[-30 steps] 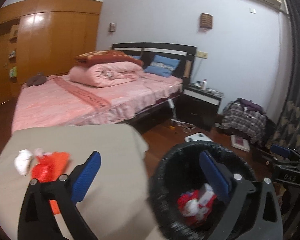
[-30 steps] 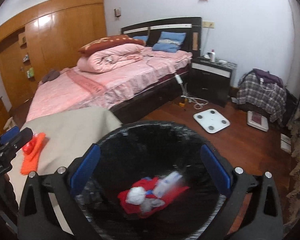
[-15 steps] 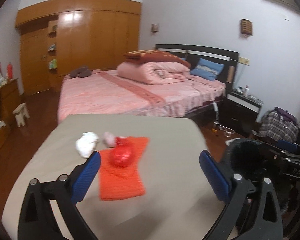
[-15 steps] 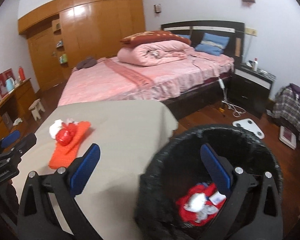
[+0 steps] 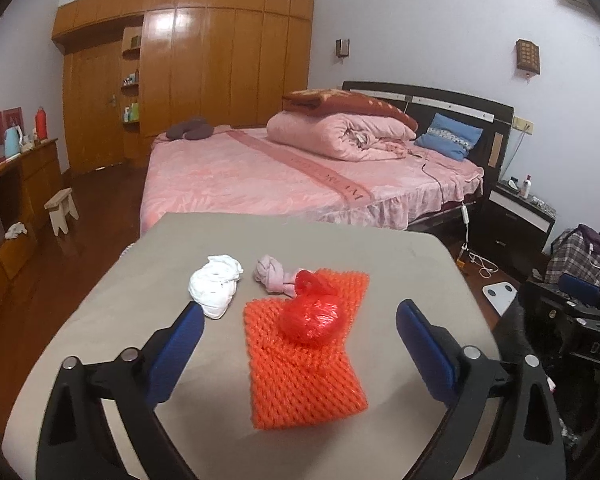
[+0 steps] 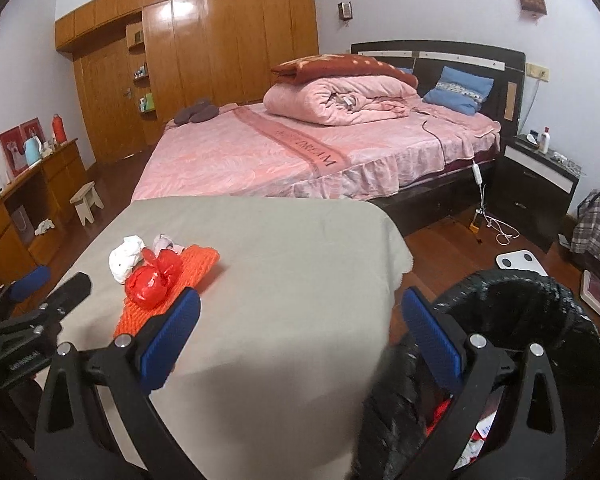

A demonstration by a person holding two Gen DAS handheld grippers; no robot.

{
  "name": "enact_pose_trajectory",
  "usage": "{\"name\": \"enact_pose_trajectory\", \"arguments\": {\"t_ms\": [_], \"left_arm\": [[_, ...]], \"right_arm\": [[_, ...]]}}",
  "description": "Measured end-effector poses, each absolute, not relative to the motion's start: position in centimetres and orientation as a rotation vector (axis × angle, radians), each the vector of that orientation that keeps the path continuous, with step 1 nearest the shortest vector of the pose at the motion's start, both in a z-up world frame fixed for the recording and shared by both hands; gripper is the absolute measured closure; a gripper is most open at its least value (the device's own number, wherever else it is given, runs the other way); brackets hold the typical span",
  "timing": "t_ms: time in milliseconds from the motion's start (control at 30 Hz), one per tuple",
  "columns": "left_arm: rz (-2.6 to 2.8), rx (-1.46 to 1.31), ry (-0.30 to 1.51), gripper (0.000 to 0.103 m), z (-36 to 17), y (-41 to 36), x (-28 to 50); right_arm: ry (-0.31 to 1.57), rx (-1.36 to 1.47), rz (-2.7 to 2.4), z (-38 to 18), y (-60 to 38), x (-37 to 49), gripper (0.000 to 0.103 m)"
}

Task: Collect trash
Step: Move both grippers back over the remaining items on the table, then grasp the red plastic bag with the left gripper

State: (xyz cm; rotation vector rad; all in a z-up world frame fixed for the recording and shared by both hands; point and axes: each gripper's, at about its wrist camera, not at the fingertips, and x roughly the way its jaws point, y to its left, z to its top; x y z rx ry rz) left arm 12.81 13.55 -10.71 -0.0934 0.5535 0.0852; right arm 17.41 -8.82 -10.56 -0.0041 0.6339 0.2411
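Left gripper (image 5: 300, 328): blue-padded fingers spread wide, nothing between them; it hangs over the near part of the tabletop, facing the trash pile

Right gripper (image 6: 300, 320): jaws released and wide apart, empty; one finger sits over the tabletop's corner, the other over the bin's rim

Tabletop (image 5: 400, 256): covered in a plain beige cloth; rounded corners; the trash lies on its left half in the right wrist view

Orange knitted mesh sleeve (image 5: 306, 364): lying flat on the cloth, straight ahead of the left gripper, between its two fingers in that view

Crumpled red plastic bag (image 5: 311, 318): a knotted ball resting on top of the orange sleeve, toward its far end

White crumpled tissue wad (image 5: 216, 286): on the cloth just left of the sleeve, close beside the left gripper's left finger tip in the left wrist view

Pale pink twisted wad (image 5: 271, 274): just behind the red bag, touching the sleeve's far edge; whether paper or cloth, I cannot tell

Black bin with a black liner (image 6: 540, 304): on the floor off the tabletop's right edge; red and white scraps show at its bottom, partly hidden by the right gripper's frame

Pink bed (image 5: 260, 176): beyond the tabletop, with a rolled pink quilt on it
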Motion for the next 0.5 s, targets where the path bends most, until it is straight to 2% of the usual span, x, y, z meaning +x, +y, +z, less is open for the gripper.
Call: {"name": "enact_pose_trajectory", "arguments": {"t_ms": [500], "left_arm": [[0.067, -0.121, 0.614, 0.019, -14.5, 13.9, 18.4]], "right_arm": [[0.688, -0.019, 0.214, -13.8, -7.6, 22.0, 0.005]]}}
